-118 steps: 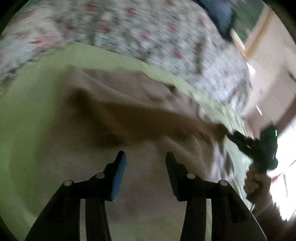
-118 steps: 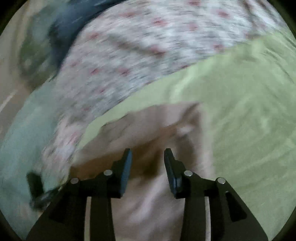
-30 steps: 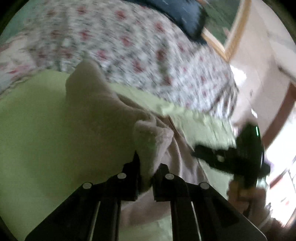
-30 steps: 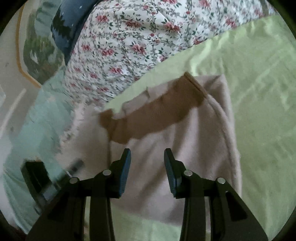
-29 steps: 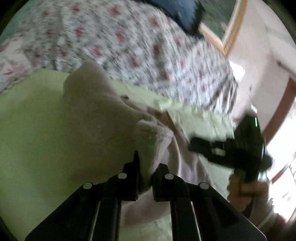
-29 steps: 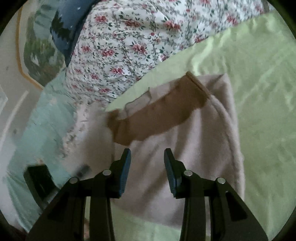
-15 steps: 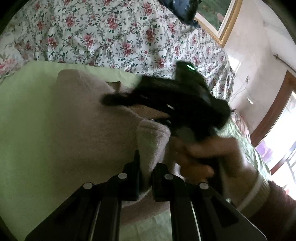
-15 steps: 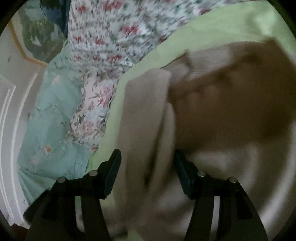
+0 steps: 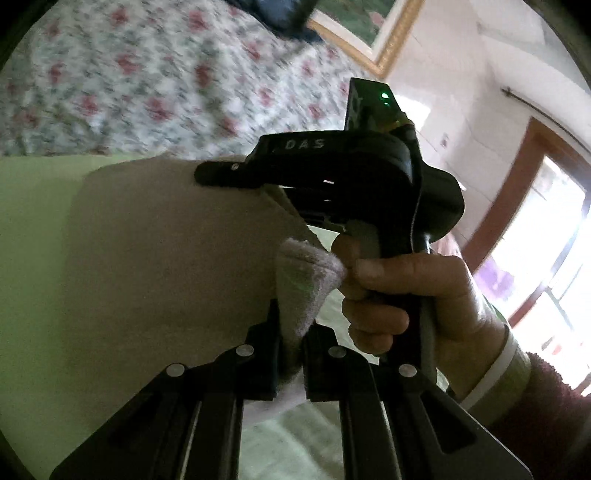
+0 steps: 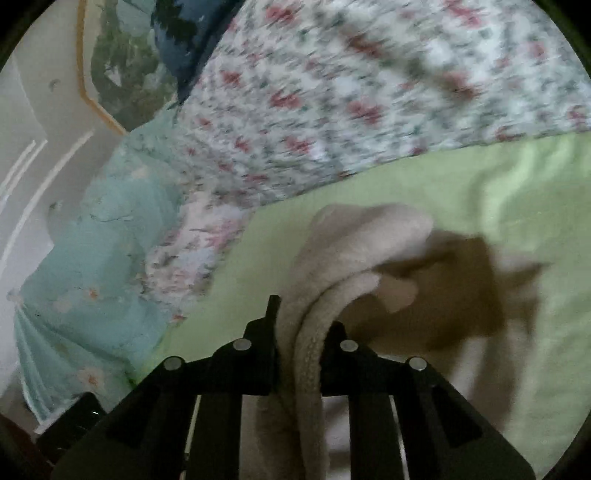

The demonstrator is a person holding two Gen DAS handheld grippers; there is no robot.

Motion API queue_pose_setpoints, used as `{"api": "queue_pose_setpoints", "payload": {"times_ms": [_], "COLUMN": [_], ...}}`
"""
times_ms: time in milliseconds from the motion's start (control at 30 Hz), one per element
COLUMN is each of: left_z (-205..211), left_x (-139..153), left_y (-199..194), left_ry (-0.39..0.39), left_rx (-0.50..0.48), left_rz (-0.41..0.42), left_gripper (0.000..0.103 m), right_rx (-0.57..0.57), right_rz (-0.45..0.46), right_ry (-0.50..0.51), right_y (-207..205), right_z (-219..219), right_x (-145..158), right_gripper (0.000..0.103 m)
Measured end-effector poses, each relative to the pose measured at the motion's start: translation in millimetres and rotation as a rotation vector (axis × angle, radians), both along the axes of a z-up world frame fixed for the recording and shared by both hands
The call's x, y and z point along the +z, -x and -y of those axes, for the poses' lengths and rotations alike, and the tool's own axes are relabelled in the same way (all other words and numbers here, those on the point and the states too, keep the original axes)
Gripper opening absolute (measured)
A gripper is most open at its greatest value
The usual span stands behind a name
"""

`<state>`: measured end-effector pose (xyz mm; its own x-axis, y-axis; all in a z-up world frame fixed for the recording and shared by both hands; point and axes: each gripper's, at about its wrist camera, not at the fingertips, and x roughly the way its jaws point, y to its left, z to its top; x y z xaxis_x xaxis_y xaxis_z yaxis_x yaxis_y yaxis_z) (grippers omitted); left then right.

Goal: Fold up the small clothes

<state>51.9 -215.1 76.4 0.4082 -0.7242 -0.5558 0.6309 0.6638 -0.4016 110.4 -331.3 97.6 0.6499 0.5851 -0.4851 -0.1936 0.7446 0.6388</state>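
A beige fleece garment [image 9: 166, 251] with a brown band [image 10: 461, 295] lies on a light green sheet [image 9: 33, 258]. My left gripper [image 9: 291, 332] is shut on a bunched corner of the garment and holds it raised. My right gripper [image 10: 301, 332] is shut on a thick folded edge of the same garment [image 10: 354, 254]. In the left wrist view the right gripper's black body [image 9: 351, 177] and the hand holding it sit just beyond my left fingers, over the garment's far edge.
A floral quilt [image 9: 147, 81] lies beyond the green sheet [image 10: 517, 192]. A pale blue flowered cover [image 10: 92, 258] hangs at the left. A dark blue pillow [image 10: 184, 33] and a framed picture [image 10: 118, 66] are at the head. A bright doorway [image 9: 535, 240] is at the right.
My right gripper has closed on the garment's folded edge; half a second ago its jaws were open around it. It has come in close beside my left gripper, which stays shut on its corner.
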Motion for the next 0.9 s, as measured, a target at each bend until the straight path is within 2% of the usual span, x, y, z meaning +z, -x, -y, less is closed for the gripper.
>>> {"api": "queue_pose_setpoints", "payload": {"times_ms": [133, 333, 467, 567, 633, 667, 733, 767, 800, 833, 900], "left_z": [32, 49, 49, 37, 26, 23, 10, -2, -9, -19, -42], "left_x": [-35, -64, -69, -62, -56, -53, -46, -41, -38, -35, -27], "left_y": [-6, -8, -10, -3, 4, 8, 15, 22, 22, 25, 21], "left_ry": [-0.038, -0.110, -0.124, -0.119, -0.111, -0.111, -0.105, -0.099, -0.099, -0.099, -0.089], "left_rx": [-0.034, -0.050, -0.054, -0.070, -0.074, -0.070, -0.062, -0.057, -0.046, -0.029, 0.021], "left_rz": [-0.092, -0.122, -0.141, -0.150, -0.151, -0.148, -0.147, -0.151, -0.152, -0.152, -0.151], "left_gripper": [0.008, 0.009, 0.010, 0.024, 0.042, 0.047, 0.062, 0.065, 0.072, 0.079, 0.083], "right_rx": [-0.091, -0.123, -0.154, -0.183, -0.211, -0.219, -0.243, -0.260, -0.273, -0.276, -0.273], "right_rz": [-0.090, -0.146, -0.150, -0.140, -0.140, -0.141, -0.153, -0.163, -0.169, -0.170, -0.182], "right_ry": [0.080, 0.153, 0.178, 0.208, 0.243, 0.242, 0.245, 0.248, 0.238, 0.217, 0.161], "right_y": [14, 19, 21, 29, 38, 43, 53, 59, 64, 69, 76], "right_z": [34, 46, 51, 54, 56, 59, 60, 62, 64, 66, 70], "right_x": [-35, -75, -81, -75, -68, -67, -64, -64, -64, -65, -67], "right_gripper": [0.016, 0.017, 0.029, 0.032, 0.033, 0.036, 0.053, 0.069, 0.075, 0.075, 0.076]}}
